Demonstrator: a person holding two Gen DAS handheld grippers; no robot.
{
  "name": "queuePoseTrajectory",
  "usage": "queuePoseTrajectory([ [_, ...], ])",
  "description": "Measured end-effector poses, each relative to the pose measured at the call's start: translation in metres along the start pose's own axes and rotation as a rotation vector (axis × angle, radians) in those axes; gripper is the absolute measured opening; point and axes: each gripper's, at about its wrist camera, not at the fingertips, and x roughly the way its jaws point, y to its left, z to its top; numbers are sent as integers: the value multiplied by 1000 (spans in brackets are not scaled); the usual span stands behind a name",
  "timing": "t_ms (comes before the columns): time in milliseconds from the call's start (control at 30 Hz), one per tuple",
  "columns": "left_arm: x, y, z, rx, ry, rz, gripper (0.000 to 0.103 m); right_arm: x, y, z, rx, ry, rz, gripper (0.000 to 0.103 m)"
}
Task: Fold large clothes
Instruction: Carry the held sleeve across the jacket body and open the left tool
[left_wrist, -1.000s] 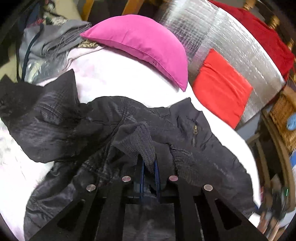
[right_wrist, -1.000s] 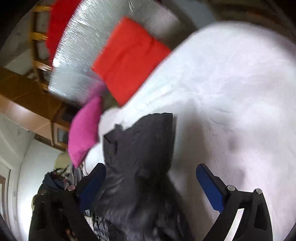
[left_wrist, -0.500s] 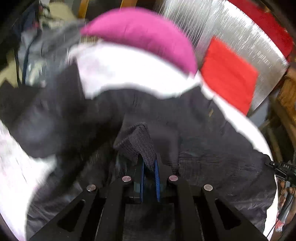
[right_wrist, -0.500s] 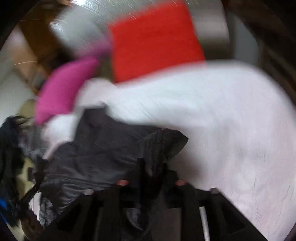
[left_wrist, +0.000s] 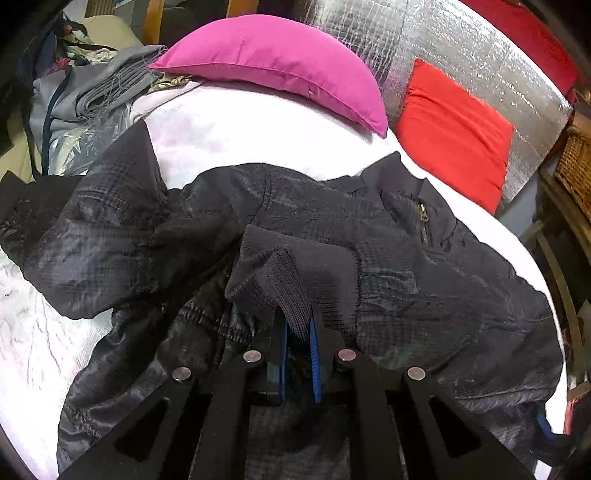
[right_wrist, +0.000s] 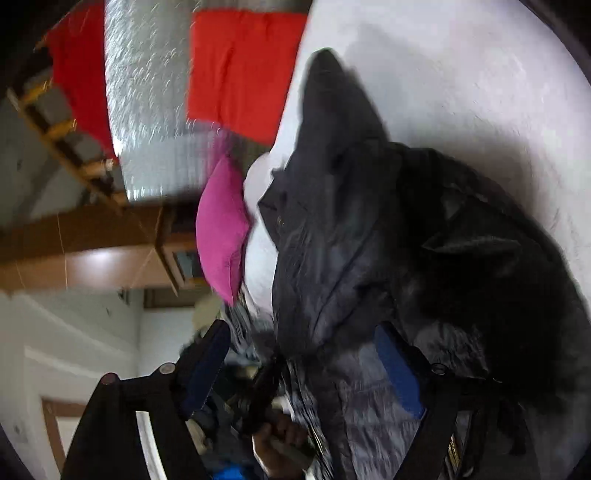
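The left gripper (left_wrist: 297, 332) pinches the jacket's (left_wrist: 406, 258) knit cuff (left_wrist: 273, 280) between its fingers; the right gripper (right_wrist: 303, 363) gapes wide around jacket fabric.

I see the jacket (left_wrist: 332, 236) on the bed (left_wrist: 229, 129); behind the jacket lies a pillow (left_wrist: 273, 62), a cushion (left_wrist: 454, 133) to its right.

Pink cushion (left_wrist: 280, 62), red cushion (left_wrist: 454, 133)

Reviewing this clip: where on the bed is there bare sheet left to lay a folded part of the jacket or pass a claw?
Bare white sheet shows between the black jacket and the pink pillow, and along the near-left edge beside the sleeve. The far-left corner is crowded with grey clothes. The left claw is shut on the knit cuff.
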Motion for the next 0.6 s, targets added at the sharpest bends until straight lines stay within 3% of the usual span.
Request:
queuePoseTrajectory([
  [67,-5,-1,3,-1,-14,-4,11,-1,-1,14,26,-62,-10,65],
  [100,-11,-2,6,-1,-32,-13,11,-2,3,18,-8,-70,-67,6],
  [233,-25,-8,6,3,-95,-57,12,-16,34,2,-249,-181,-257,6],
  [267,-15,-11,2,18,-69,-38,13,-13,31,2,-264,-184,-311,6],
  [300,5,-14,-5,40,9,-16,15,-11,18,7,-234,-178,-350,10],
  [367,28,-11,-16,65,98,-2,17,-11,-1,17,-159,-157,-327,14],
  [400,24,-9,-16,71,75,-9,22,-13,-2,19,-154,-135,-314,16],
  [433,18,-6,-15,73,59,-1,44,-15,2,20,-183,-117,-326,18],
  [500,-2,3,-7,53,4,47,65,-18,11,21,-229,-90,-348,26],
  [567,-24,17,2,27,-67,56,69,-20,20,22,-264,-41,-345,60],
  [600,-30,22,7,15,-77,53,69,-25,24,18,-285,-47,-360,84],
])
